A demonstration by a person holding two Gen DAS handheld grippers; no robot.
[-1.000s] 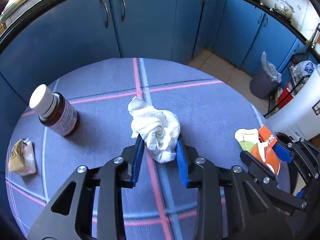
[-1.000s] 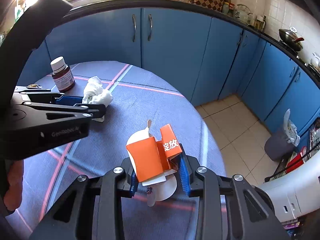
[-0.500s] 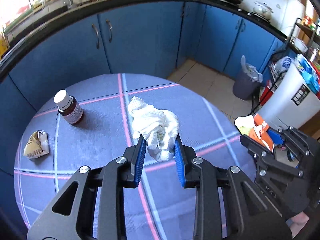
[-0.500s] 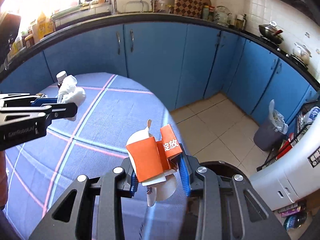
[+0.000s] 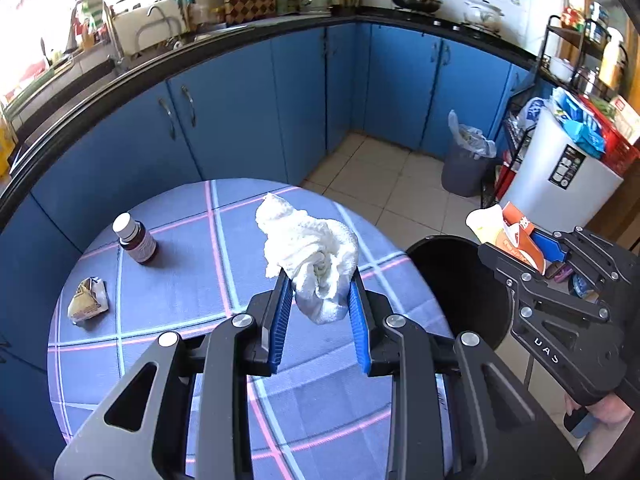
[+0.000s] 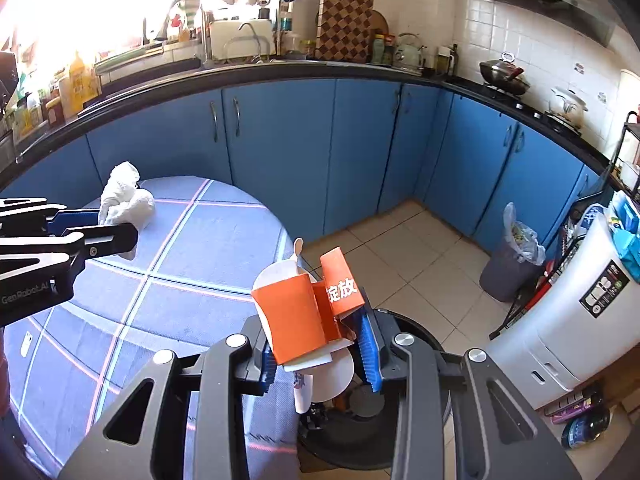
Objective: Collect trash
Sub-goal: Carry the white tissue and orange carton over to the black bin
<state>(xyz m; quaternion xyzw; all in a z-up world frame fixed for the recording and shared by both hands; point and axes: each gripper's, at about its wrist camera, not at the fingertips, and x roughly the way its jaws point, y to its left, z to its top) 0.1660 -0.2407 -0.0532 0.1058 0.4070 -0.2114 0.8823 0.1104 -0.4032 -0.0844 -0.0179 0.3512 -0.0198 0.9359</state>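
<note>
My left gripper (image 5: pixel 318 300) is shut on a crumpled white paper towel (image 5: pixel 312 252) and holds it high above the round blue table (image 5: pixel 192 292). My right gripper (image 6: pixel 320 344) is shut on a crushed orange-and-white paper carton (image 6: pixel 304 312) and holds it over the open black trash bin (image 6: pixel 416 332) beside the table. The bin also shows in the left wrist view (image 5: pixel 452 280), with the right gripper (image 5: pixel 532 248) over its far rim. The towel also shows in the right wrist view (image 6: pixel 124 196).
A brown bottle with a white cap (image 5: pixel 136 240) and a crumpled yellowish wrapper (image 5: pixel 88 300) stand on the table's left side. Blue cabinets (image 5: pixel 240 120) lie beyond. A grey bin with a bag (image 5: pixel 464 160) and a white appliance (image 5: pixel 560 176) stand on the tiled floor at right.
Both grippers have risen and pulled back from the table with their loads. The right gripper has moved off the table edge to above the black bin.
</note>
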